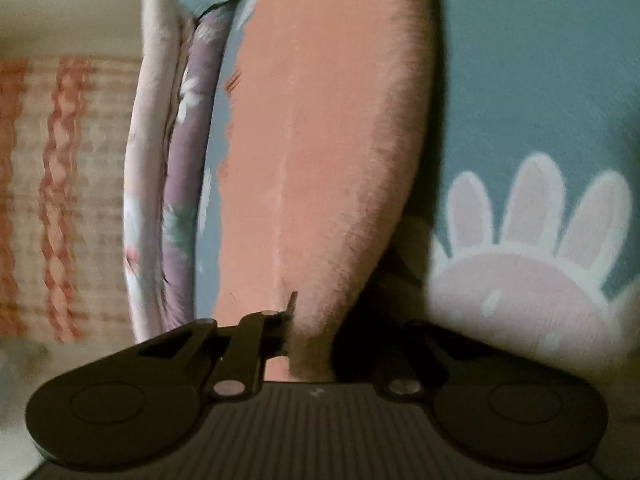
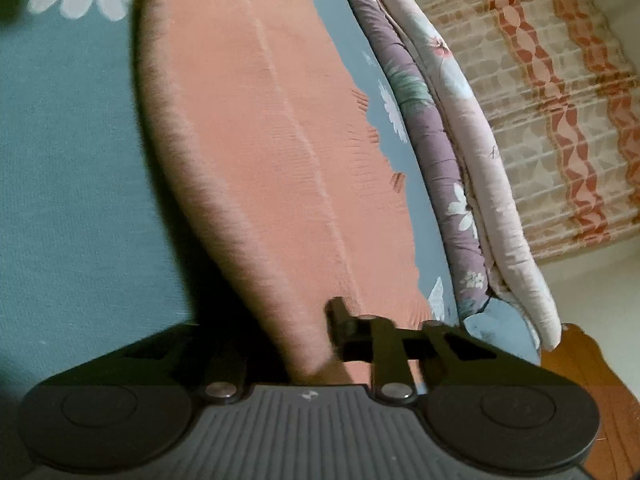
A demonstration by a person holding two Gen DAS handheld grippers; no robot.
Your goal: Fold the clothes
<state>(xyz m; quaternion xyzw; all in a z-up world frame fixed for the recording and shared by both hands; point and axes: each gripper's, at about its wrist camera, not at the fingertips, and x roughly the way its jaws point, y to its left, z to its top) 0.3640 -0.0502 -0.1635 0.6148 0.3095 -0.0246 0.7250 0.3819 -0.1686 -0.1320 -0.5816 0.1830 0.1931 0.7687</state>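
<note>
While both grippers sit low over the bed, a salmon-pink garment [image 1: 320, 152] lies stretched in a long folded strip on the blue-grey bedsheet [image 1: 520, 60], close to the bed's edge, where a lilac floral quilt [image 1: 188, 184] and a pale pink blanket [image 1: 148, 120] run alongside. Left gripper [image 1: 294, 320]: jaws closed together, pinching one end of the garment. Right gripper [image 2: 336, 328]: jaws nearly together, clamped on the garment's opposite end. Fabric between the two ends lies flat, with one lengthwise crease. Beyond the bed edge hangs a red-and-cream patterned curtain [image 2: 560, 120].
</note>
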